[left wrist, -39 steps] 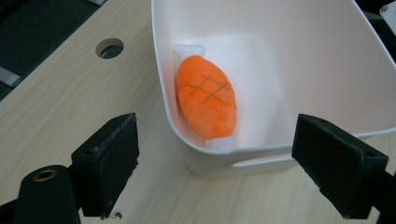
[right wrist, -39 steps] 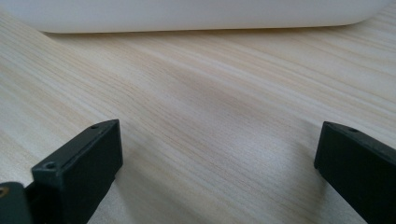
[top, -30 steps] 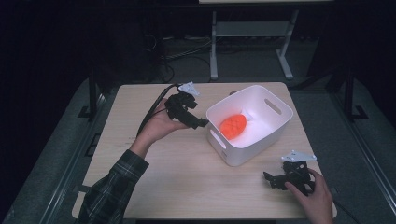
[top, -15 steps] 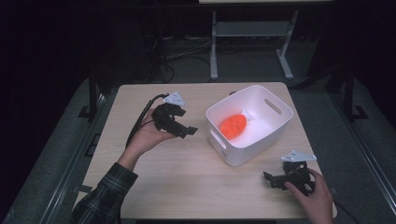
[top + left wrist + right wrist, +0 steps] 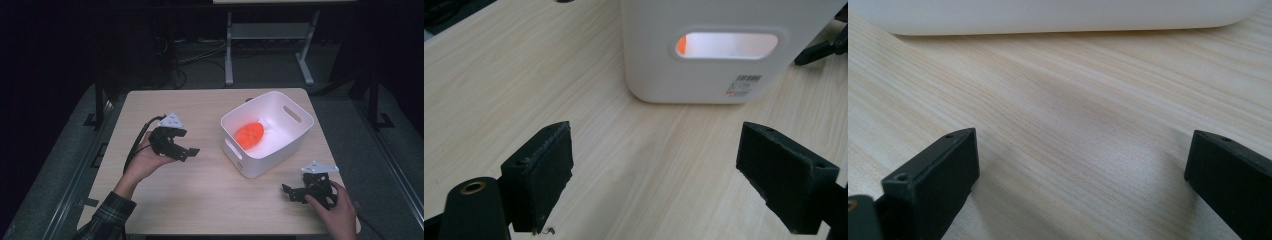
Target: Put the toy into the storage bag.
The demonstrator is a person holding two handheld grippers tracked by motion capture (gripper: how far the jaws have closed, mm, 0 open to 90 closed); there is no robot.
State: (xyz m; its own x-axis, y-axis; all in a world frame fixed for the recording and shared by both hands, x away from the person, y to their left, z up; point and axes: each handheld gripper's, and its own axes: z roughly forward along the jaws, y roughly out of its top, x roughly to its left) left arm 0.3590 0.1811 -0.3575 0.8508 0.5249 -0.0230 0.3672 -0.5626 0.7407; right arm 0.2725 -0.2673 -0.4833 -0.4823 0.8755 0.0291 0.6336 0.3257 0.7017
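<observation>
Fingers point(image 5: 541, 172) of both grippers are gaping wide, holding nothing. Left gripper point(image 5: 181, 149) is facing the bin point(image 5: 295, 131); orange ball point(image 5: 250, 135) is sitting inside. Risk: jaws nudging the light bin, sliding it.

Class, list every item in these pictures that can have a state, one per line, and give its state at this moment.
Left gripper: open, holding nothing, held above the table and pointing at the bin.
Right gripper: open, holding nothing, low at the table's near right corner.
Bin: upright, uncovered, one orange object inside.
Orange object: lying in the bin, free of both grippers.
</observation>
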